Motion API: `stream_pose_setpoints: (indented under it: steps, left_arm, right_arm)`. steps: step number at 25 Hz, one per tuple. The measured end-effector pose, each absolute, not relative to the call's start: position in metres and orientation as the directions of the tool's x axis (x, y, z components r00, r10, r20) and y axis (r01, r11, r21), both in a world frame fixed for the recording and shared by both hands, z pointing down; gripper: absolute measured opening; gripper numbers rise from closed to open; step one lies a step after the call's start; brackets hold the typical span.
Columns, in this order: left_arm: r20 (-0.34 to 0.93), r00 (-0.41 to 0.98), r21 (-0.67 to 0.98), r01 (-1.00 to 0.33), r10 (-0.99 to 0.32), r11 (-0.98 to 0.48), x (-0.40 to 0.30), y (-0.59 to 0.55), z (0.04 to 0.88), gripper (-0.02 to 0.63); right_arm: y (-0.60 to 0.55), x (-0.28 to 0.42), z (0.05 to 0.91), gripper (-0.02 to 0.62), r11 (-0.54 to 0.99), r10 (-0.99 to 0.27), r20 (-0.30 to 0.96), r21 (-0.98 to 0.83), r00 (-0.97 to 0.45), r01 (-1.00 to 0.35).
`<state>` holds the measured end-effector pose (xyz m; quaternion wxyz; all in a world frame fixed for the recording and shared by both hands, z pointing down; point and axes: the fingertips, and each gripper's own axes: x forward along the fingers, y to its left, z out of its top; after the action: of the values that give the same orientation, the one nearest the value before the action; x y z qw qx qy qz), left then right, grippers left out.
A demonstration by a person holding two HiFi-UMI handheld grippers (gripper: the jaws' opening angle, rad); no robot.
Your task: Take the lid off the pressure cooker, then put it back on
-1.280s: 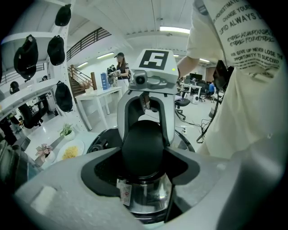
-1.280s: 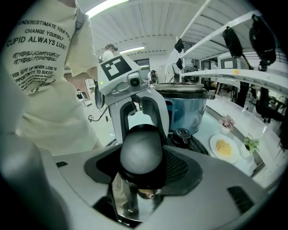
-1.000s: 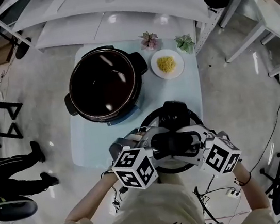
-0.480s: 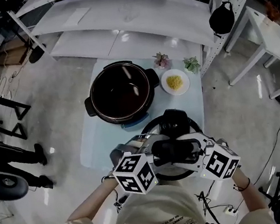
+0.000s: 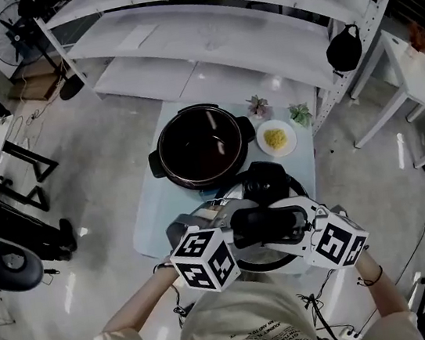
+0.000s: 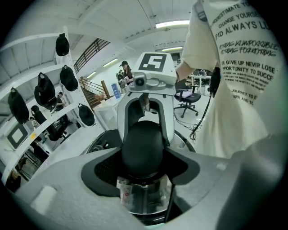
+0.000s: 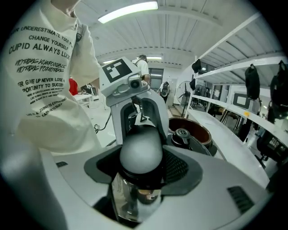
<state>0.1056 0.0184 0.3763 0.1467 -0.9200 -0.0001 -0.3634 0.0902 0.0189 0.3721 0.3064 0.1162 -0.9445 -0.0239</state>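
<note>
Clamping the smooth, domed knob [image 6: 143,150] of the lid [image 5: 266,183], left gripper [image 5: 239,231] and right gripper [image 5: 298,224] press opposite sides. The round, glossy pot [image 5: 200,147] stands open.

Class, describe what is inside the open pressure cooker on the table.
Inside the pressure cooker only a dark, glossy inner wall with light glints shows; no contents visible. Nothing covers its opening.

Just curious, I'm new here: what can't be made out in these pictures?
1. lid, head view: mostly covered by the left gripper and right gripper.
2. yellow food on the plate, head view: too small to identify.
3. pot, head view: inside too dark.
</note>
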Motion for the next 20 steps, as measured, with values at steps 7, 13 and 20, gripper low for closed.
stream_pose_setpoints:
  steps: [7, 13, 20]
  left_arm:
    - [0.669, 0.728, -0.297, 0.079, -0.148, -0.952, 0.083, -0.001, 0.358, 0.290]
    - [0.670, 0.727, -0.294, 0.075, -0.150, -0.953, 0.059, -0.026, 0.349, 0.290]
    - [0.675, 0.723, -0.293, 0.081, -0.146, -0.953, 0.033, -0.063, 0.342, 0.290]
  right_arm:
    - [0.001, 0.067, 0.353, 0.276, 0.975, -0.222, 0.556, 0.140, -0.801, -0.173]
    - [-0.025, 0.044, 0.346, 0.276, 0.978, -0.209, 0.547, 0.131, -0.811, -0.164]
    - [-0.062, 0.019, 0.339, 0.276, 0.977, -0.215, 0.538, 0.125, -0.815, -0.175]
